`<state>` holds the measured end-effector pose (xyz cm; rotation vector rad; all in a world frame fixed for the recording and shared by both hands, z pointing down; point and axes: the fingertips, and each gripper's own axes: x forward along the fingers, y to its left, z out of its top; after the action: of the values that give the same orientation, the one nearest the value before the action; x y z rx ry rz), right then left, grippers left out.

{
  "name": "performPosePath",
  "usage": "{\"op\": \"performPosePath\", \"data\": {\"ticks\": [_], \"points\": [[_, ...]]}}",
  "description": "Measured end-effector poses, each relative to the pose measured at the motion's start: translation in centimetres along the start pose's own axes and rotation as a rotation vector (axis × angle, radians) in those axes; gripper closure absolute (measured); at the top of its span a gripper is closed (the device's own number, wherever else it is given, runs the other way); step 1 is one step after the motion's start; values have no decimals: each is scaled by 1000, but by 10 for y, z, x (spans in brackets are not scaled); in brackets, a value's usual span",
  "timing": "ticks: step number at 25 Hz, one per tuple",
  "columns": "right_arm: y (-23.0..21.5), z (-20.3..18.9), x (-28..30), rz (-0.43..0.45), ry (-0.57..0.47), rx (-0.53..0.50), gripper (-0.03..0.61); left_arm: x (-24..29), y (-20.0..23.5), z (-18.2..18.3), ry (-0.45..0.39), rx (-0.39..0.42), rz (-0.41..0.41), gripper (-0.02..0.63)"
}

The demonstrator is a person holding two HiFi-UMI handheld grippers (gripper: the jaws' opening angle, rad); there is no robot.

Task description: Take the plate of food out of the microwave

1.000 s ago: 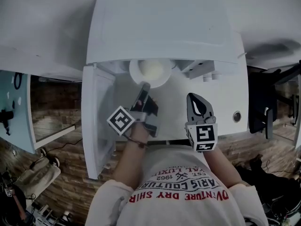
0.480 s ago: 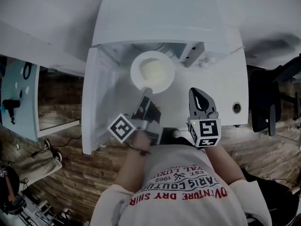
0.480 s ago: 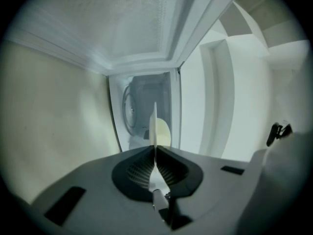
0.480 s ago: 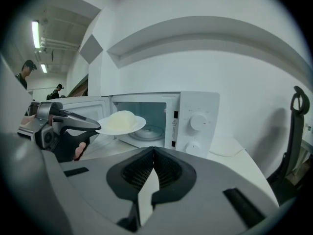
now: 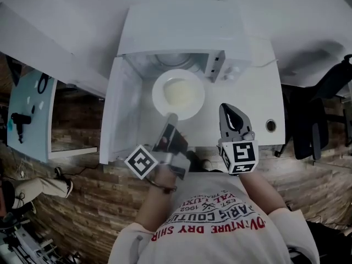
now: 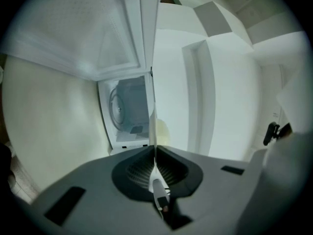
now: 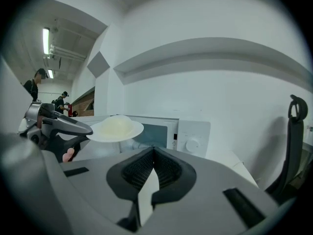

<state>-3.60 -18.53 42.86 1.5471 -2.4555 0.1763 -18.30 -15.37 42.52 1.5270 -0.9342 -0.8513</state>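
Note:
A white plate (image 5: 159, 87) with a pale mound of food (image 5: 180, 94) hangs level in front of the white microwave (image 5: 181, 26), outside its cavity. My left gripper (image 5: 171, 116) is shut on the plate's near rim. In the left gripper view the plate (image 6: 155, 126) shows edge-on as a thin line between the shut jaws, with the empty microwave cavity (image 6: 129, 111) behind. The right gripper (image 5: 227, 110) is shut and empty, to the right of the plate over the table. From the right gripper view the plate (image 7: 116, 128) floats before the microwave (image 7: 171, 131).
The microwave door (image 5: 124, 109) stands open to the left. The white table (image 5: 258, 92) carries the microwave. A black chair (image 5: 308, 120) stands at the right. The microwave's knob panel (image 7: 193, 138) is on its right side. Two people (image 7: 33, 84) stand far off at the left.
The left gripper has drawn back toward me with the plate, which has come out of the microwave cavity. The right gripper has hardly moved.

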Motion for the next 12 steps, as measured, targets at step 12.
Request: {"op": "performPosePath", "data": {"ticks": [12], "points": [[0,52,-17,-1,-138,-27,566,-6,-46,8,-23,39,-49,597]]}}
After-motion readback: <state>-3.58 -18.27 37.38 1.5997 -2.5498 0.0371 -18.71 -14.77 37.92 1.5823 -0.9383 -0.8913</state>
